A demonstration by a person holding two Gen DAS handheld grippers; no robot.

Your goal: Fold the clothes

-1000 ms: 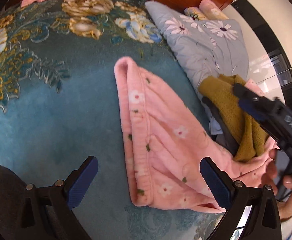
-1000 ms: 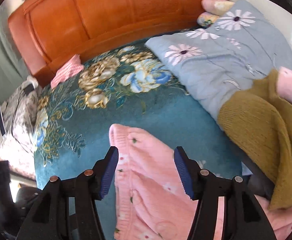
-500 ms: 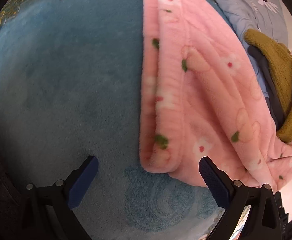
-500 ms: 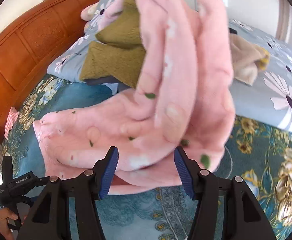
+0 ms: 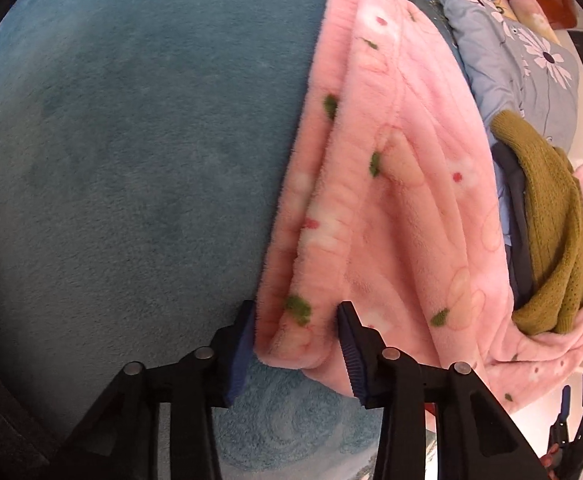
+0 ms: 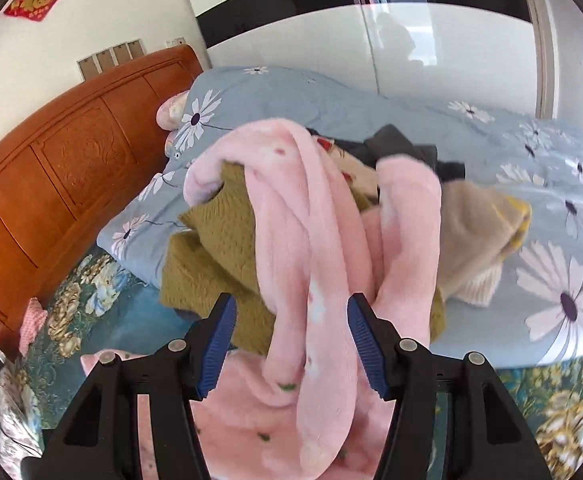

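Observation:
A pink fleece garment (image 5: 403, 184) with small flowers lies folded lengthwise on the teal bedspread (image 5: 131, 160). Its far end is draped over a pile of clothes (image 6: 323, 240). My left gripper (image 5: 297, 344) points steeply down at the garment's near folded corner. Its jaws are closing, and both pads press against the thick fold between them. My right gripper (image 6: 291, 344) is open and faces the pile. A hanging pink leg of the garment shows just beyond its fingertips, ungripped. An olive knit sweater (image 6: 219, 248) lies under the pink fabric.
The olive sweater (image 5: 551, 232) and a dark garment (image 6: 403, 148) rest on a blue-grey daisy quilt (image 6: 491, 152), with a beige knit (image 6: 475, 232) to the right. A wooden headboard (image 6: 71, 168) stands at the left. White wardrobe doors (image 6: 431, 40) rise behind the bed.
My left gripper dropped onto the garment's near corner and its jaws narrowed from wide apart to around the fold. The right wrist view swung from the headboard to the clothes pile.

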